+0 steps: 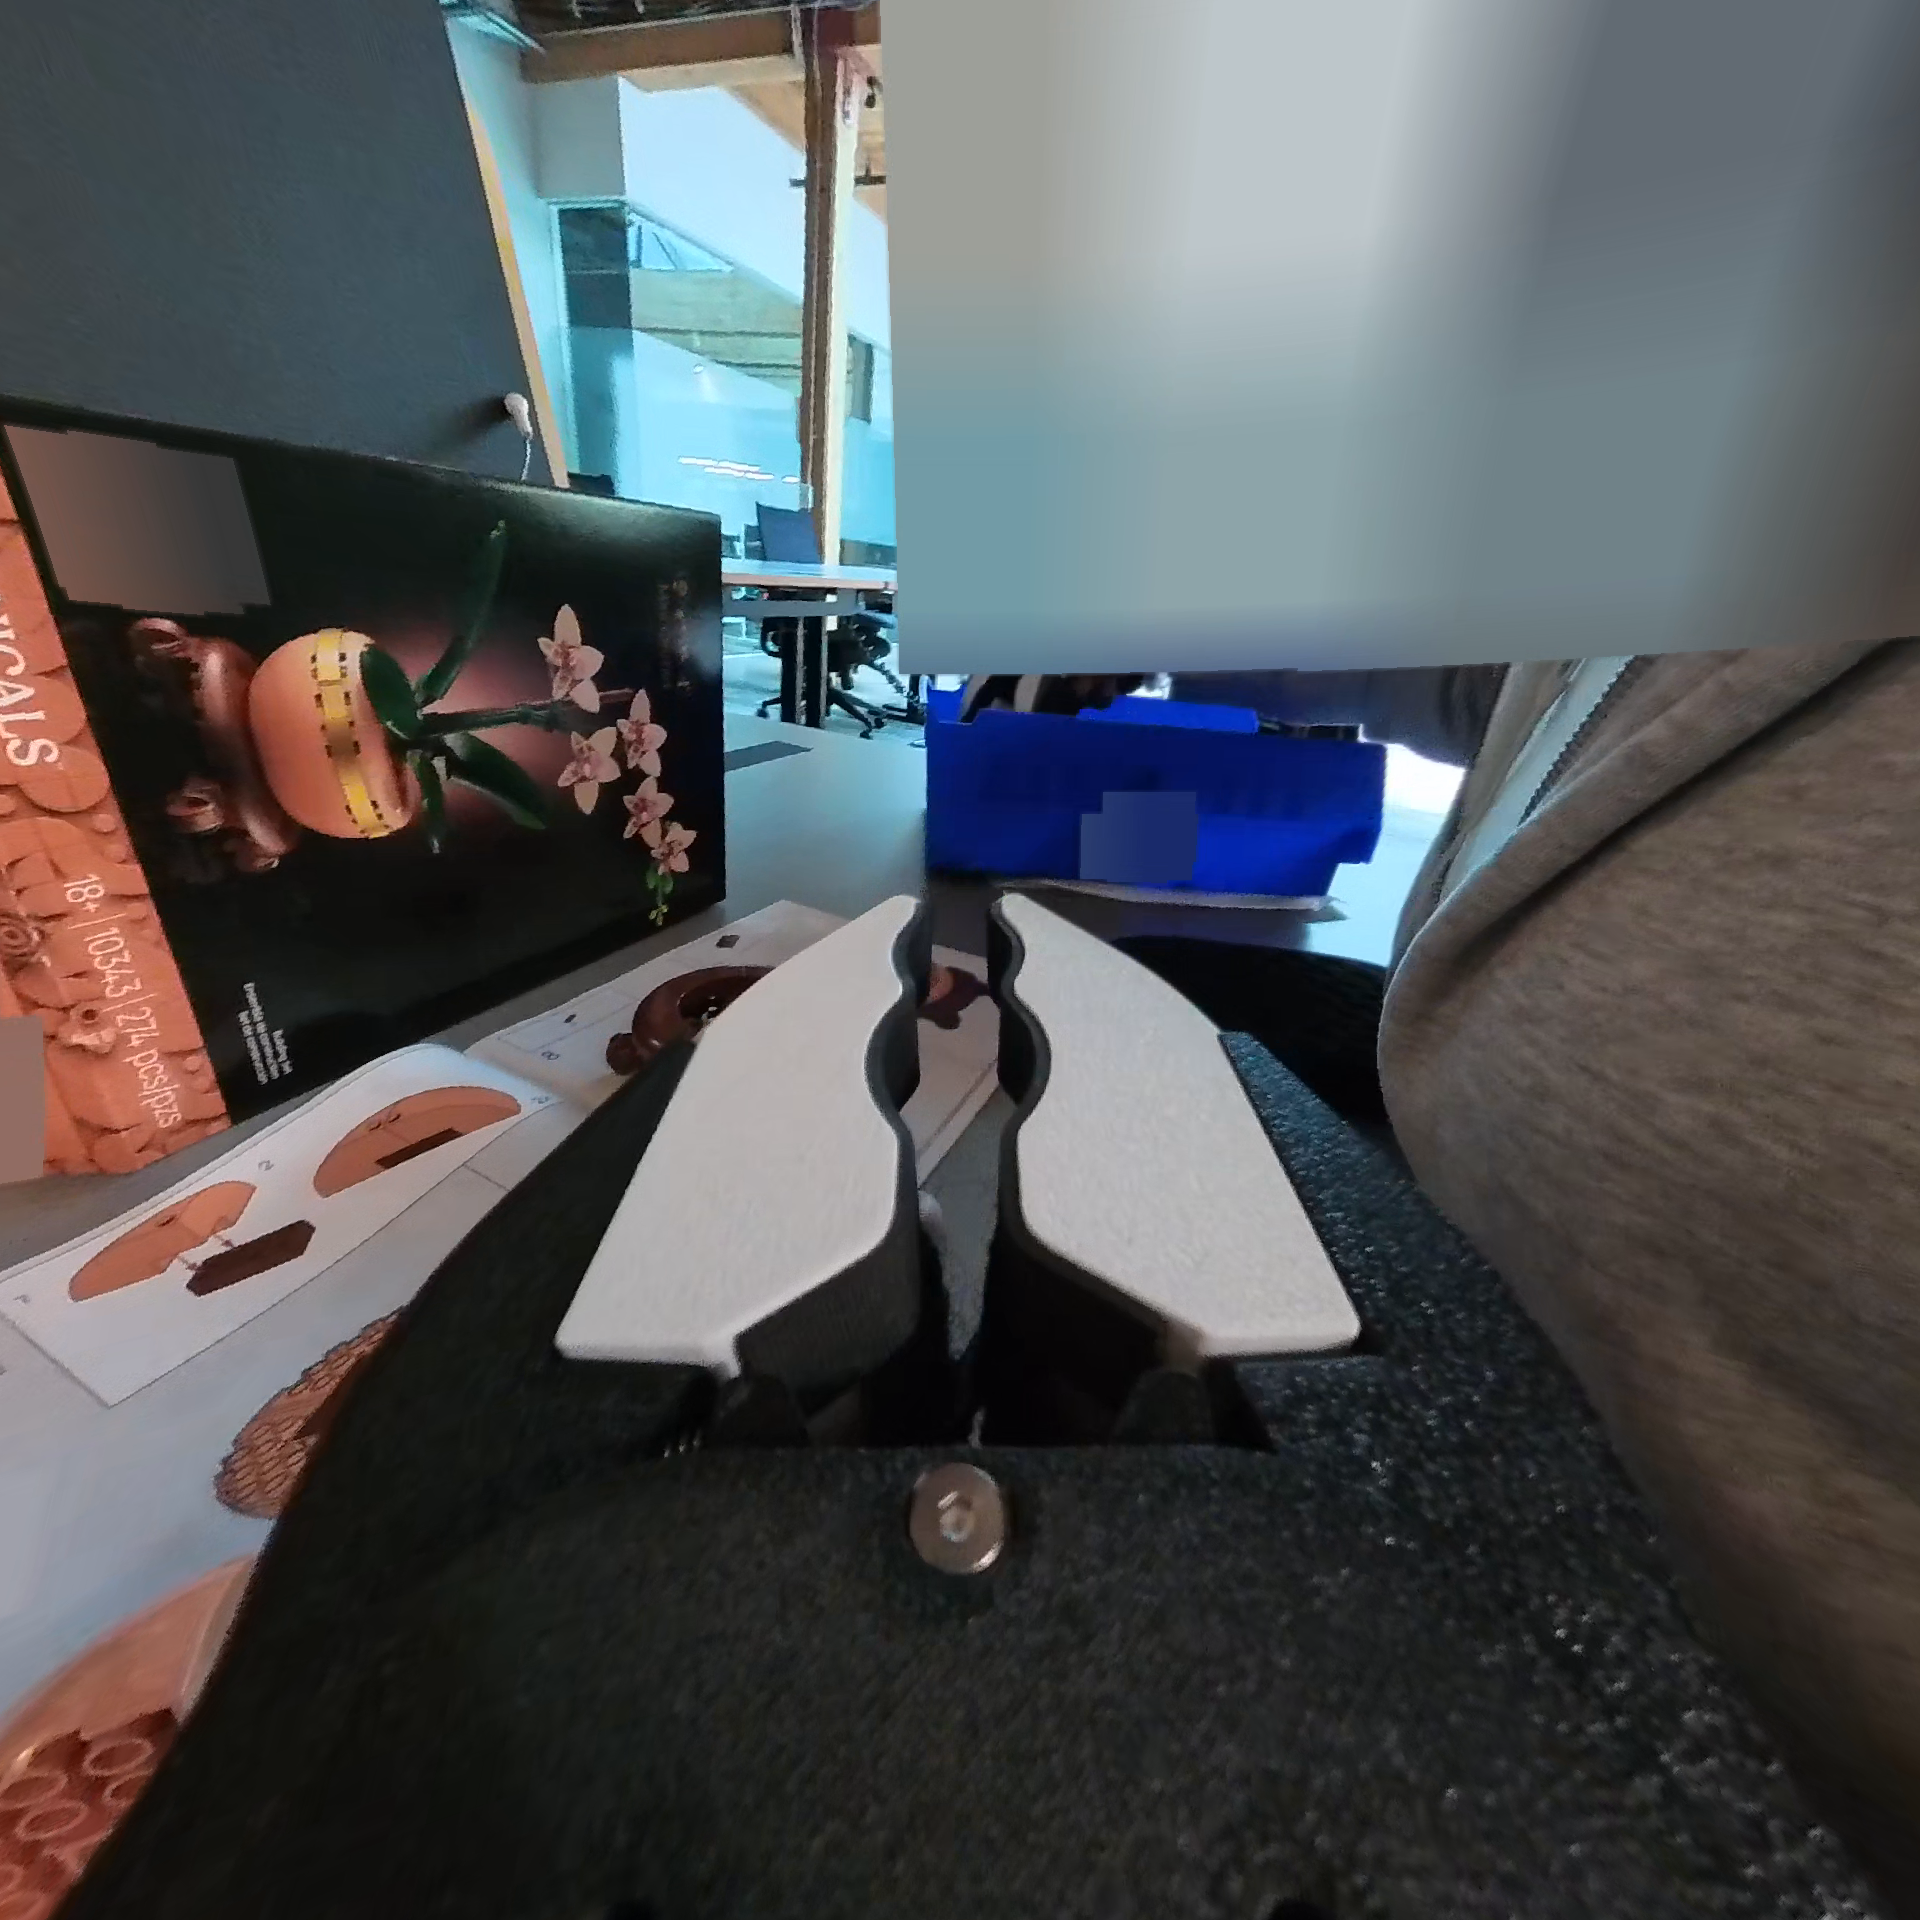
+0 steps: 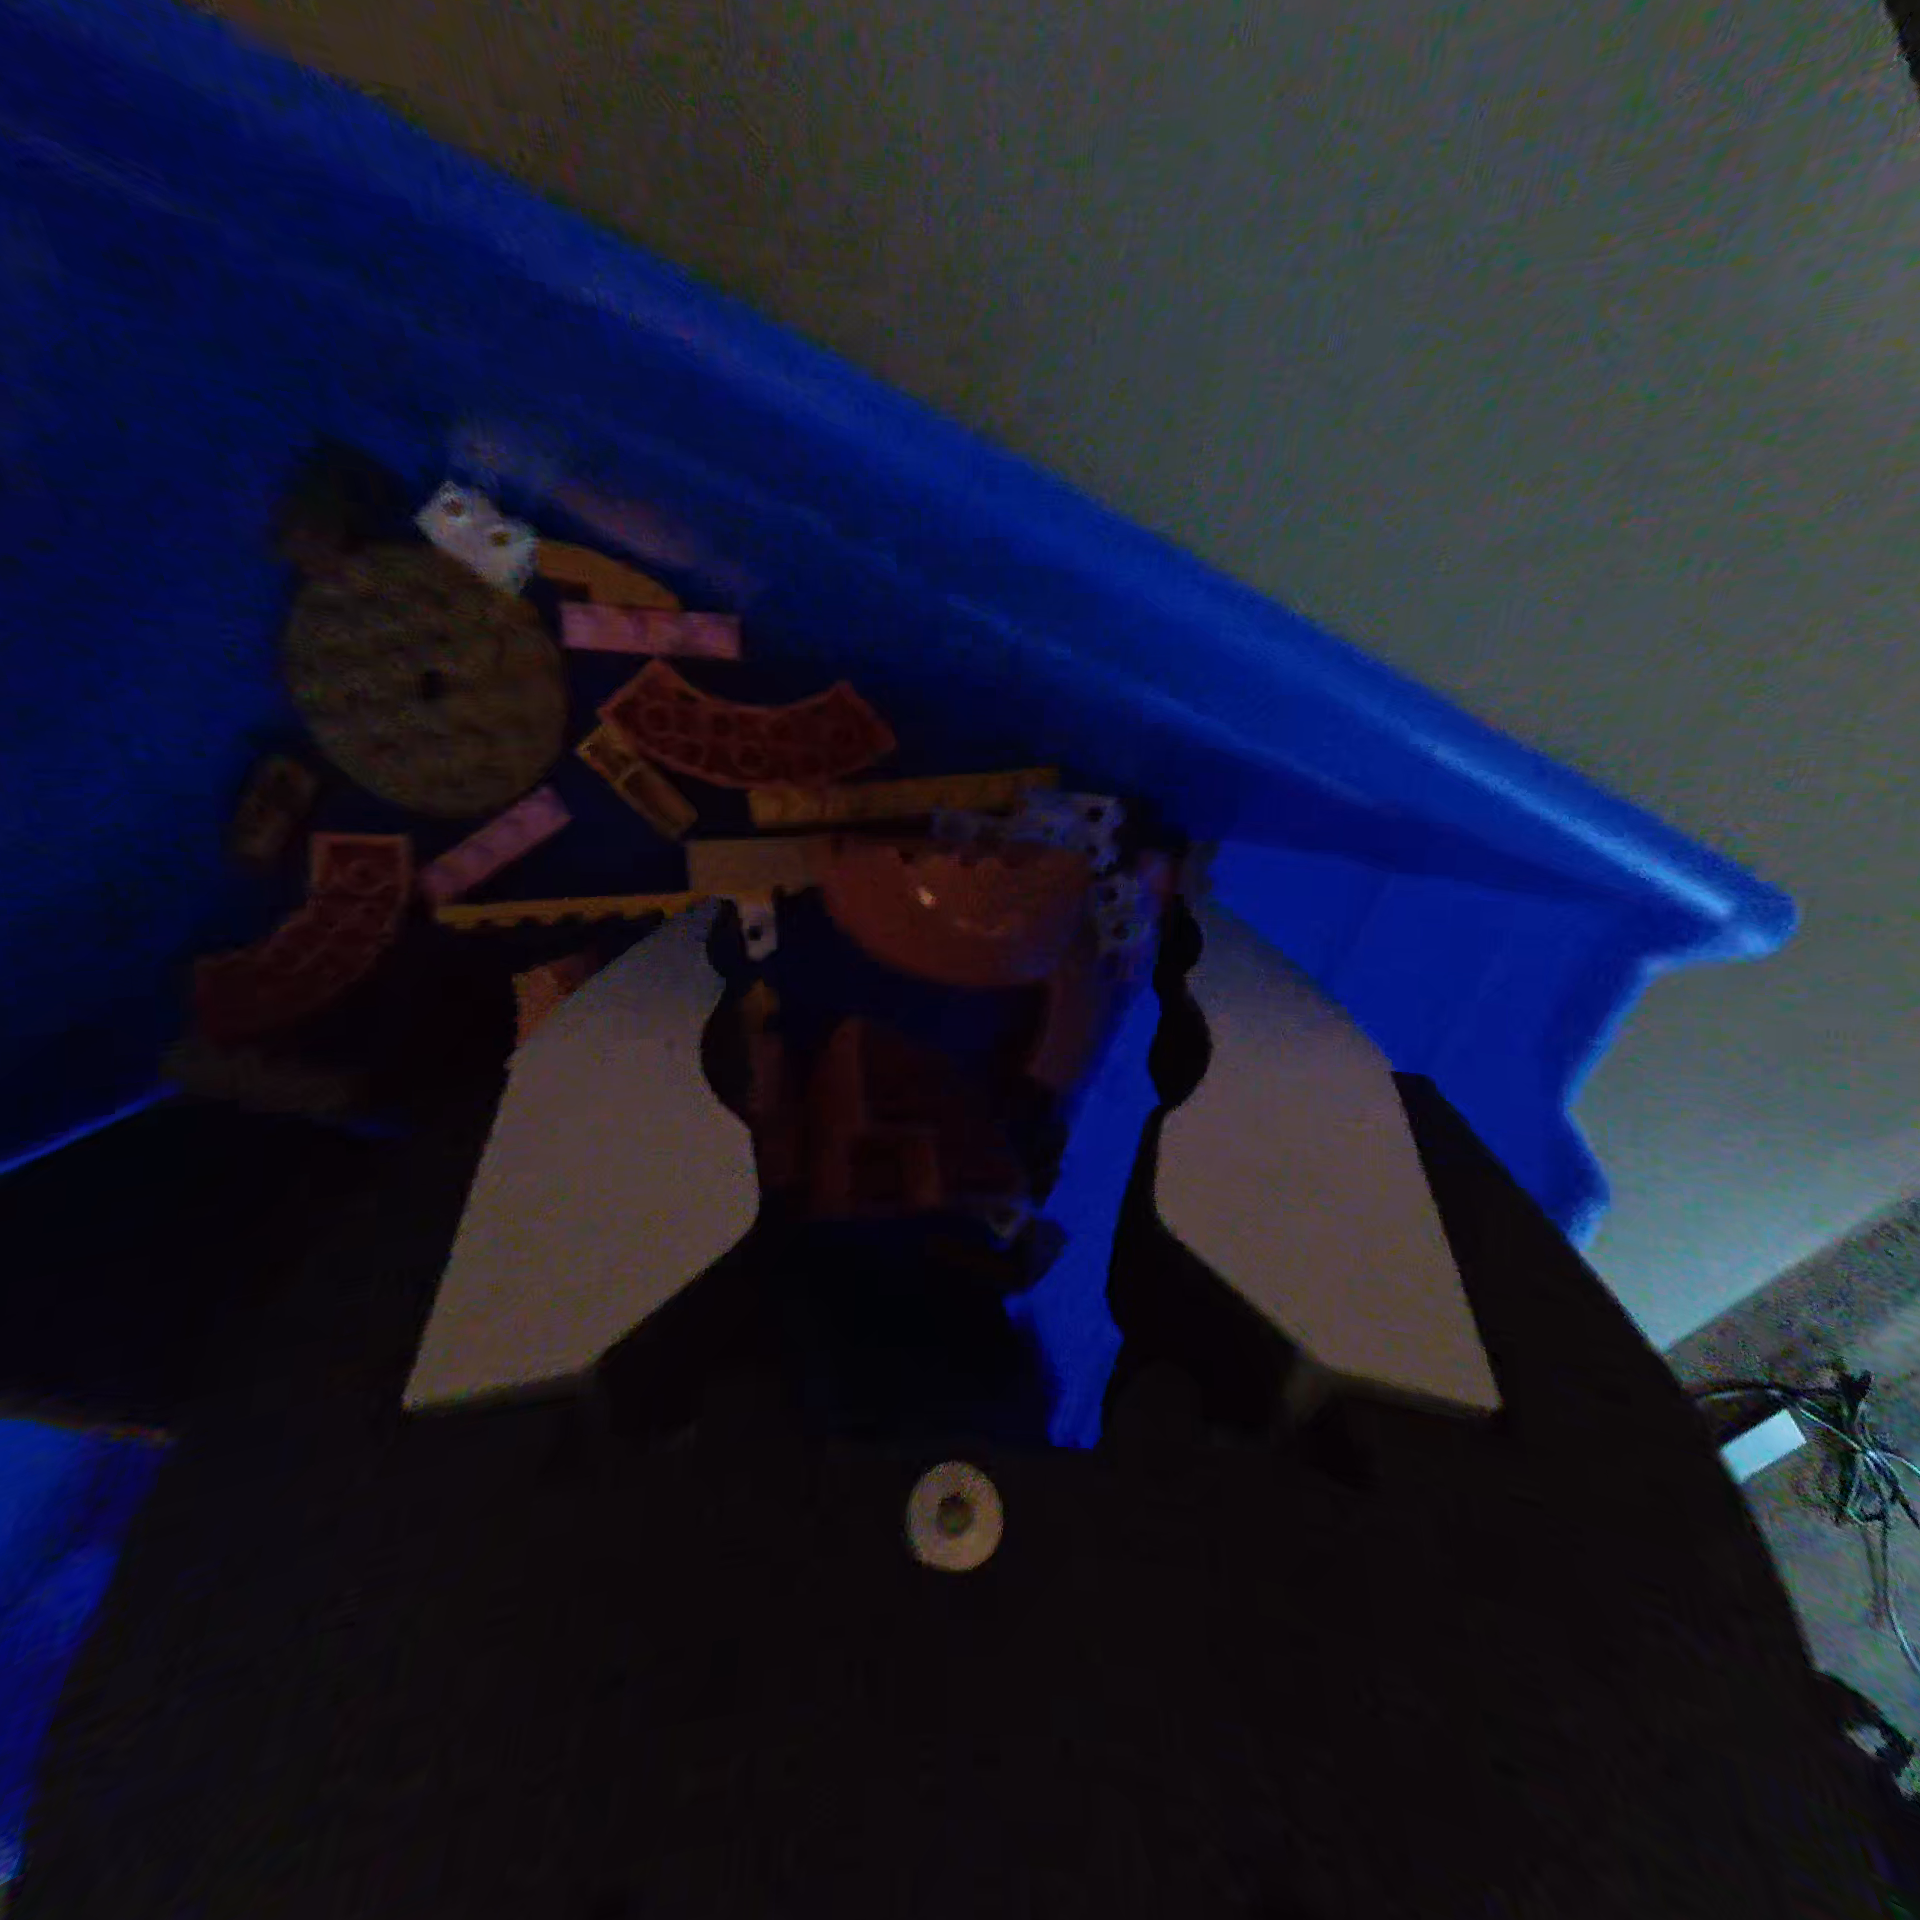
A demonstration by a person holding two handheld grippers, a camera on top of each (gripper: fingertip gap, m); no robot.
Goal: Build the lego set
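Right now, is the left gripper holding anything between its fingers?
No, the left gripper has a narrow bare gap between its fingers, through which only the open instruction booklet beneath shows.

blue bin (image 2: 727, 436): blurred, dim | bricks (image 2: 748, 727): partly hidden | booklet (image 1: 260, 1195): cut off

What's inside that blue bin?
The blue bin holds loose building pieces: a round tan disc, curved dark-red plates, yellow strips, pink bars and an orange dome. The right gripper covers whatever lies below its open jaws.
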